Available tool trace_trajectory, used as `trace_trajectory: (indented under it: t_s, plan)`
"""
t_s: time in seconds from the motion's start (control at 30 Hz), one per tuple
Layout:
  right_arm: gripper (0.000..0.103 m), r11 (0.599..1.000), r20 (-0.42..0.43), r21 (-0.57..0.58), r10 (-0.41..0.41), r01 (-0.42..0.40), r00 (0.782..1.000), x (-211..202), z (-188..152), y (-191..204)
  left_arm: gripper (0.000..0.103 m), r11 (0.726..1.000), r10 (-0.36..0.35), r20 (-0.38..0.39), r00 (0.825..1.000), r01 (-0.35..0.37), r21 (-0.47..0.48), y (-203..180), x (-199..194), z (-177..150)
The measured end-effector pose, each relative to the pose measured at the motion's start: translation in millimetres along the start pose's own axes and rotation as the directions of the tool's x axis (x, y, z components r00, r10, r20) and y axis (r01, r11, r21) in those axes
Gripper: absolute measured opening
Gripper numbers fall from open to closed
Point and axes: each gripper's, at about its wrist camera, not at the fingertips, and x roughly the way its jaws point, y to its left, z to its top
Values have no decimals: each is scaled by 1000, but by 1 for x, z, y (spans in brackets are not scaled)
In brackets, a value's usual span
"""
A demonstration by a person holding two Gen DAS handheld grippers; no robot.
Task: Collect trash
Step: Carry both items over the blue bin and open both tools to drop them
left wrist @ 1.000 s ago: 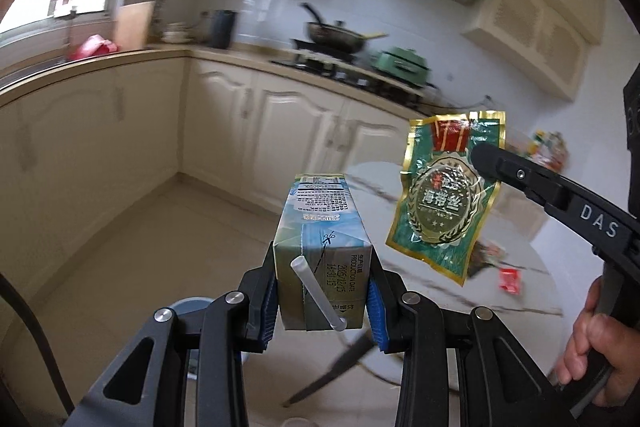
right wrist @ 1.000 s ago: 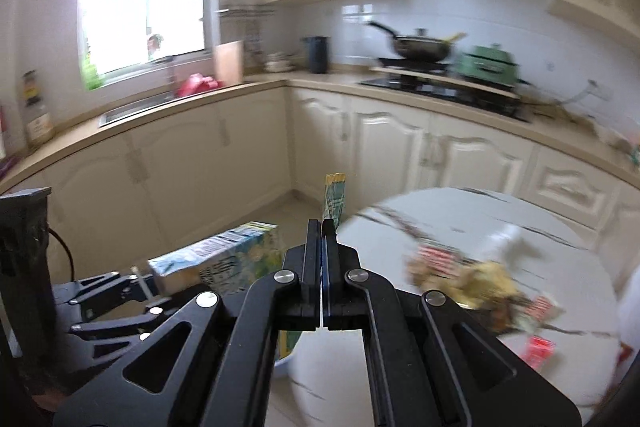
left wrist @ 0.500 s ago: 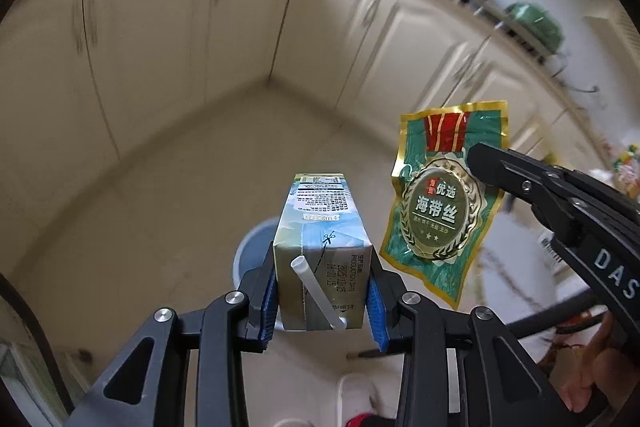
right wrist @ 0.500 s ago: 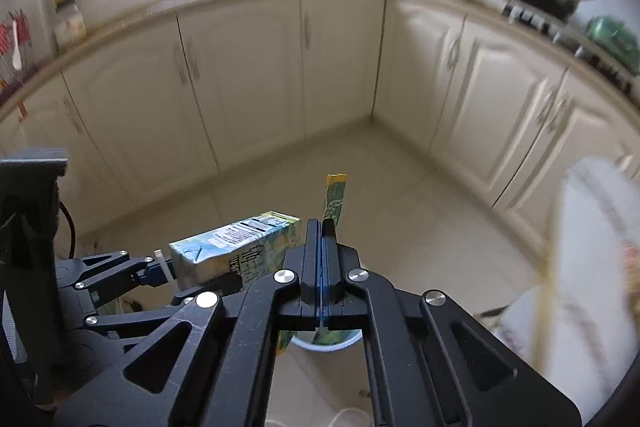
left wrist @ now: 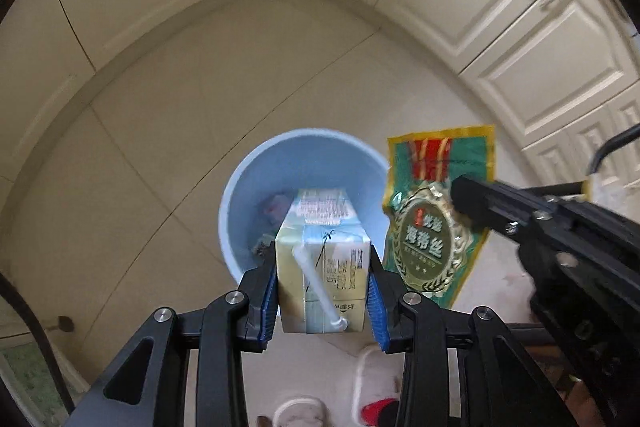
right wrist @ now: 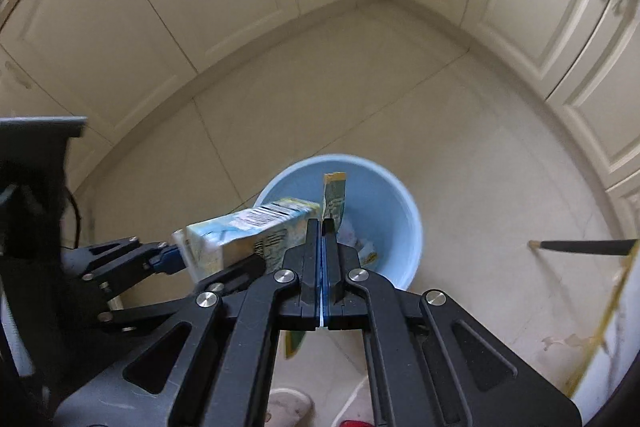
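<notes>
Both tools (left wrist: pixel 322 281) (right wrist: pixel 325 227) lowered over one bin (left wrist: pixel 240 187).

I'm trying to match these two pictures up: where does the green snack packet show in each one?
Left wrist view: packet right of centre, face-on, beside the carton.
Right wrist view: packet at centre, edge-on, pinched in the right tool.
Shared landmark: the blue bin on the floor below.
</notes>
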Motion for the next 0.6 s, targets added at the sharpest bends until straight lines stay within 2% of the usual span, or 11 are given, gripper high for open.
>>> trace_trajectory:
  t_s: [0.13,0.3,0.47,0.53,0.6]
  plan:
    - [6,1000,-12,13,13,-13,1000,13,1,-11,42,999,-8,-15,1000,7,-36,2,8,12]
    - [10,999,21,33,10,-10,1000,1,1,-15,43,997,-15,16,1000,16,-70,3,-16,8]
    - [23,1000,44,19,-10,10,999,-29,-3,-1,48,996,14,68,998,-9,-84,-15,-50,-16]
    - [36,999,47,19,-28,27,998,-46,-9,5,50,996,23,84,996,-15,-89,-18,-61,-20]
    - [38,999,49,23,-29,28,998,-56,-4,12,51,996,32,104,994,-23,-83,-21,-75,-26]
